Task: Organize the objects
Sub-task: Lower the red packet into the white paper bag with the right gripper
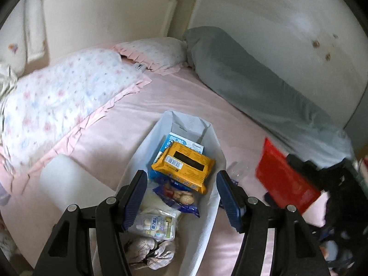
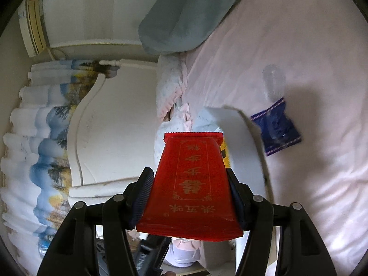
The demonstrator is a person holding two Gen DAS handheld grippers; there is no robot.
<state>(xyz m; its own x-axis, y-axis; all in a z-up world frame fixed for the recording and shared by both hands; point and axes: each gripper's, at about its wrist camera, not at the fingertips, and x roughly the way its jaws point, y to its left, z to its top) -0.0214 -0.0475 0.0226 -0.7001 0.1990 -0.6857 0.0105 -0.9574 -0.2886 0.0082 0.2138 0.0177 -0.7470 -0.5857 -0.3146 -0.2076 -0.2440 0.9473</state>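
Note:
A white fabric bin (image 1: 208,209) stands on the pink bed. It holds a yellow snack pack (image 1: 184,166), a blue box (image 1: 174,142), a blue cookie bag (image 1: 179,197), a clear candy bag (image 1: 155,226) and a bundled cloth (image 1: 151,250). My left gripper (image 1: 181,195) is open and empty, its jaws spread above the bin. My right gripper (image 2: 189,195) is shut on a red packet (image 2: 195,184) with gold print, held in the air beside the bin (image 2: 243,142). The red packet also shows at the right of the left wrist view (image 1: 283,179).
A small blue sachet (image 2: 276,126) and a clear plastic piece (image 2: 273,80) lie on the pink sheet (image 2: 310,92) beyond the bin. Floral pillows (image 1: 62,99) lie at the left, a grey bolster (image 1: 253,87) along the wall. A translucent tub (image 1: 66,179) stands left of the bin.

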